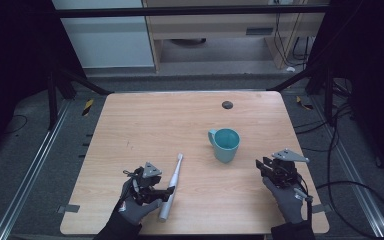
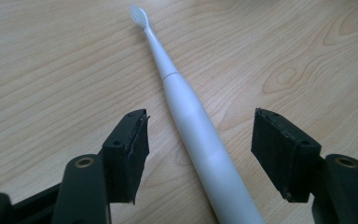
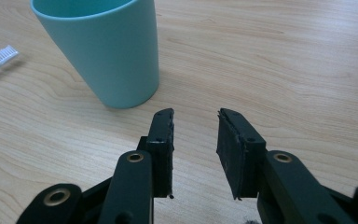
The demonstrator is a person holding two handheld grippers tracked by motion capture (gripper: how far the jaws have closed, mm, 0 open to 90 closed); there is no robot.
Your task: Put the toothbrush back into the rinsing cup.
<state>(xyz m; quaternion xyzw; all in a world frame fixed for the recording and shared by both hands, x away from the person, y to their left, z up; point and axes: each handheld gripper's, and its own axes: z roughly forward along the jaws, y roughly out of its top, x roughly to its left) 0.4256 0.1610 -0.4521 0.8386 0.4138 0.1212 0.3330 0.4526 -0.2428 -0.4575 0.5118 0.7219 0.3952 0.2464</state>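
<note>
Two claws out: left claw (image 2: 200, 156) gapes wide astride the toothbrush (image 2: 193, 126) lying flat between its jaws, untouched, right claw (image 3: 195, 151) half open, empty, near the cup (image 3: 100, 49); reckon pickup's next, needing a squeeze on the handle.

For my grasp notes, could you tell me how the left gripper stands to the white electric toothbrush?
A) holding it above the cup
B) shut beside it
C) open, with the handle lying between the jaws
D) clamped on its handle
C: the left gripper straddles the toothbrush, which lies flat on the table with gaps on both sides.
</note>
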